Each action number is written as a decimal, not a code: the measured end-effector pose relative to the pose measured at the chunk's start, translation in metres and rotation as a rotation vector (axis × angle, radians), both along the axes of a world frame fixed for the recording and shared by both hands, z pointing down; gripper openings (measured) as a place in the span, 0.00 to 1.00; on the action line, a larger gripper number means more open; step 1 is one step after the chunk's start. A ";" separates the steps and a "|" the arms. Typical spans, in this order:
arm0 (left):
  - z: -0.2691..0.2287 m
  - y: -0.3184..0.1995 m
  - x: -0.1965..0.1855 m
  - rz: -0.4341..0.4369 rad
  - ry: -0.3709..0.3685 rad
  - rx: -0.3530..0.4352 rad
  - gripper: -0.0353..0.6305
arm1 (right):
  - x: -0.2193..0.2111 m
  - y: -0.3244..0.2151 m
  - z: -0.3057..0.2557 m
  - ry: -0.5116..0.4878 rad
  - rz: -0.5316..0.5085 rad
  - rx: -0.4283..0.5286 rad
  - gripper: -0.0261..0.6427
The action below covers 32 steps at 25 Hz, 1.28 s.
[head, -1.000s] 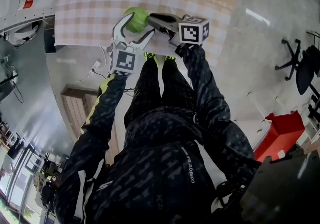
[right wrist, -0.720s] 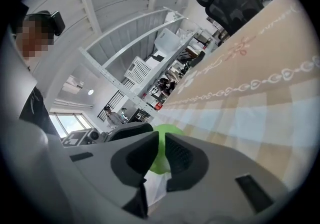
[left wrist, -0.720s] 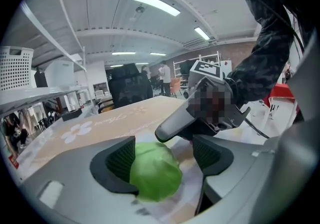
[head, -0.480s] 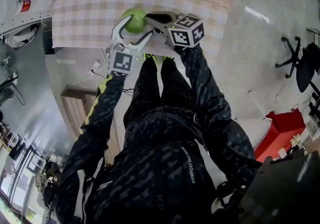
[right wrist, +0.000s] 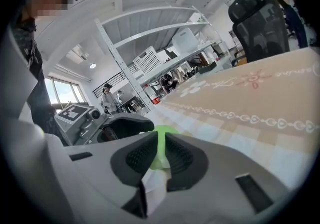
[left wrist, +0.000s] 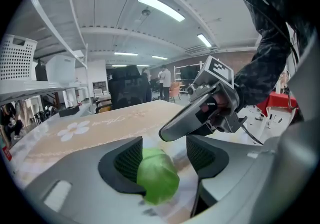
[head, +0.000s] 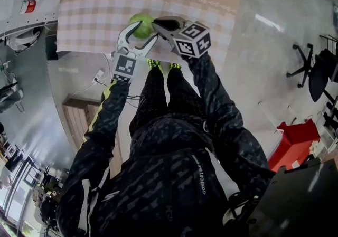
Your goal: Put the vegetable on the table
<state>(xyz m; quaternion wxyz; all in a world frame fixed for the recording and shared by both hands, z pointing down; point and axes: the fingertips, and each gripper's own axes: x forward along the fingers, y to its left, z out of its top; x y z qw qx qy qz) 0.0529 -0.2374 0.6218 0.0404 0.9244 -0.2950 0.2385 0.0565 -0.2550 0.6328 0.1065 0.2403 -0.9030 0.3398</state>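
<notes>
- Two hand-held grippers are being held side by side over the near edge of the cloth-covered tabletop (head: 90, 17): the left hand-held gripper (head: 141, 30) and the right hand-held gripper (head: 157, 21).
- The vegetable (left wrist: 157, 175), round and green, is being framed between the jaws of the left hand-held gripper, at the near edge of the tabletop, roughly midway along it.
- The left jaws have just been closing, yet are being kept spread. One pad (left wrist: 129, 160) is being touched by the vegetable, while a gap is being left to the other pad (left wrist: 201, 152).
- Whether the vegetable is being borne by the cloth cannot be told.
- The right jaws have just been closing and then easing apart a little. They are being kept pressed nearly together, with only a narrow slit being left.
- Green is being seen through that slit, and something thin and pale is showing low in it, too unclear to name.
- The right tip is being held just beside the vegetable, on the side toward the tabletop's right edge.
</notes>
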 end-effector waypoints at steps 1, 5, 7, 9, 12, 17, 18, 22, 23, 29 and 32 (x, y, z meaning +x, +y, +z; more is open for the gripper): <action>-0.004 0.000 0.000 -0.001 0.008 0.001 0.45 | 0.001 -0.001 -0.004 0.007 0.001 0.011 0.08; -0.023 0.001 -0.004 -0.005 0.067 -0.002 0.29 | 0.000 -0.004 -0.020 0.037 -0.002 0.048 0.11; -0.034 0.001 -0.006 -0.025 0.098 0.003 0.17 | 0.003 0.000 -0.026 0.059 -0.017 0.067 0.11; -0.043 0.003 -0.008 -0.054 0.117 -0.003 0.16 | 0.004 0.006 -0.034 0.068 -0.037 0.080 0.11; -0.051 0.005 -0.010 -0.071 0.124 0.002 0.06 | 0.004 0.015 -0.046 0.062 -0.078 0.086 0.07; -0.070 0.004 -0.014 -0.140 0.158 -0.012 0.05 | 0.000 0.027 -0.057 0.060 -0.144 0.054 0.04; -0.072 0.004 -0.014 -0.148 0.167 -0.010 0.05 | -0.002 0.029 -0.060 0.061 -0.156 0.053 0.04; -0.084 0.008 -0.011 -0.174 0.177 -0.012 0.05 | -0.005 0.034 -0.066 0.069 -0.190 0.054 0.04; -0.085 0.009 -0.010 -0.179 0.183 -0.014 0.05 | -0.005 0.034 -0.066 0.067 -0.190 0.049 0.04; -0.086 0.017 -0.006 -0.194 0.241 -0.055 0.05 | -0.003 0.035 -0.068 0.071 -0.176 0.041 0.04; -0.086 0.020 -0.005 -0.191 0.250 -0.071 0.05 | -0.001 0.037 -0.068 0.075 -0.171 0.043 0.04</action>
